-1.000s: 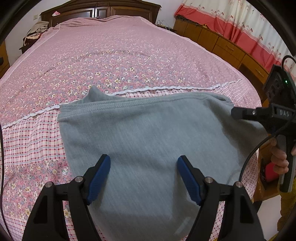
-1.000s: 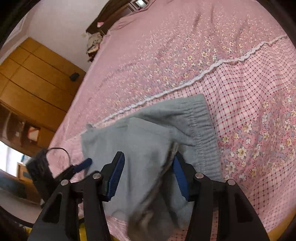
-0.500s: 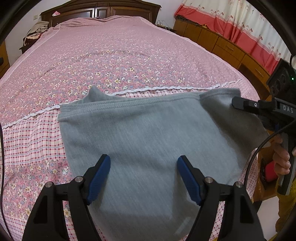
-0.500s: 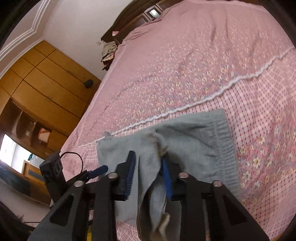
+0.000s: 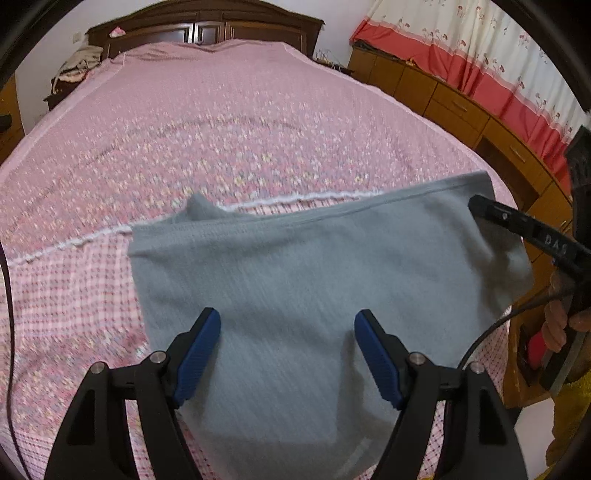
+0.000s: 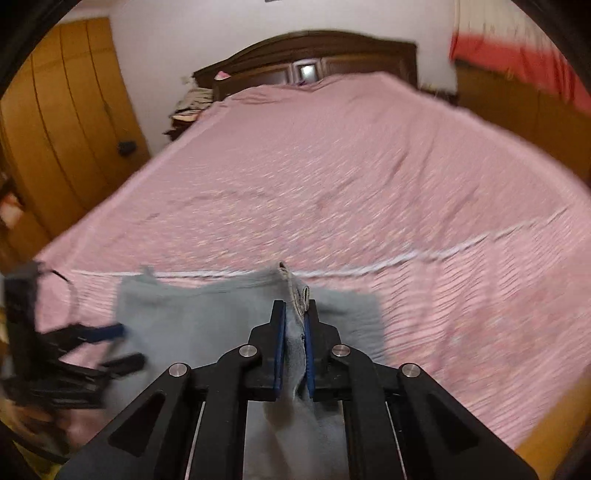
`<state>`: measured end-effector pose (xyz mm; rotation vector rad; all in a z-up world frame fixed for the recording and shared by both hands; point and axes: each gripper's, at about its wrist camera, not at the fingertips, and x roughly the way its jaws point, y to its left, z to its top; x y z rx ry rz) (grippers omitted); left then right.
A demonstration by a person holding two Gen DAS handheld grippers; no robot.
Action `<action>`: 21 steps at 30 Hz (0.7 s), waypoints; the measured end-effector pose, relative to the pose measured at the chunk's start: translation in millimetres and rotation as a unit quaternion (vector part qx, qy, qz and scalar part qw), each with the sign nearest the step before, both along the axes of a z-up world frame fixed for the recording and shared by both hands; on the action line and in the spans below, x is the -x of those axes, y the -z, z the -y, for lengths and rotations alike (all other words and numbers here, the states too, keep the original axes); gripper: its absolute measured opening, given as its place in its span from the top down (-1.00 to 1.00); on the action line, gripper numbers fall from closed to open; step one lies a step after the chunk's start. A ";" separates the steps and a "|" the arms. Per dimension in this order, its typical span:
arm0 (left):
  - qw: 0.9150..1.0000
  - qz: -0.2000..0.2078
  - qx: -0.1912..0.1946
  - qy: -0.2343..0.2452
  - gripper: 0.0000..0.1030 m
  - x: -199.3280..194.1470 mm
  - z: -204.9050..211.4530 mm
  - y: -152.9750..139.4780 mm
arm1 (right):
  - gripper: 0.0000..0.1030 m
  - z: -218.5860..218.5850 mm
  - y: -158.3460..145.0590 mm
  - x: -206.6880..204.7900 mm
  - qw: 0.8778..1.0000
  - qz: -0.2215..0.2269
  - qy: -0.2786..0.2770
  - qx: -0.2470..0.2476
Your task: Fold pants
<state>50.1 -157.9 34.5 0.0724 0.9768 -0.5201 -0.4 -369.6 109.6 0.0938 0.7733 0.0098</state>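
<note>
Grey pants [image 5: 314,273] lie on the near end of the bed, partly over its front edge. My left gripper [image 5: 287,350] is open above the middle of the cloth, holding nothing. My right gripper [image 6: 295,332] is shut on a bunched fold of the pants [image 6: 207,325] and lifts it; a pale inner edge sticks out past the pads. In the left wrist view the right gripper [image 5: 480,206] holds the raised right part of the pants. In the right wrist view the left gripper [image 6: 107,332] shows at the left, blurred.
The bed has a pink floral cover [image 5: 207,122] with a checked band and white lace strip [image 5: 66,243] at the near end. A dark wooden headboard [image 5: 207,26] stands at the far end. Wooden drawers [image 5: 461,107] line the right, a wooden wardrobe [image 6: 62,122] the left.
My right gripper has closed on the fold of the pants and raised the right side, swinging its view towards the headboard. My left gripper stays open over the cloth.
</note>
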 end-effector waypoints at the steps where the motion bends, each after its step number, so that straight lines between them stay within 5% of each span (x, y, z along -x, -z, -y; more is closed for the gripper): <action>1: 1.000 0.003 -0.001 -0.001 -0.53 -1.7 -0.3 -1.4 | 0.81 -0.7 1.3 -3.3 1.000 0.001 0.005 0.016; 4: 1.000 0.005 -0.004 -0.003 -0.53 -7.5 -0.1 -3.1 | 0.81 -2.9 11.2 -12.3 0.997 -0.008 0.022 0.079; 10: 1.000 0.014 -0.021 -0.004 -0.53 -21.2 3.3 6.8 | 0.79 13.8 46.5 -32.1 0.996 -0.052 0.035 0.070; 12: 1.000 0.014 -0.024 -0.003 -0.52 -24.6 2.4 11.2 | 0.63 24.8 55.8 -39.2 0.995 -0.059 0.050 0.063; 18: 0.999 0.037 -0.012 -0.023 -0.52 -24.6 -12.0 -3.9 | 0.52 61.2 33.6 -24.1 0.989 -0.052 0.113 0.078; 21: 0.998 0.050 0.008 -0.034 -0.52 -24.2 -17.7 -15.8 | 0.52 62.5 13.3 -11.2 0.995 -0.033 0.090 0.036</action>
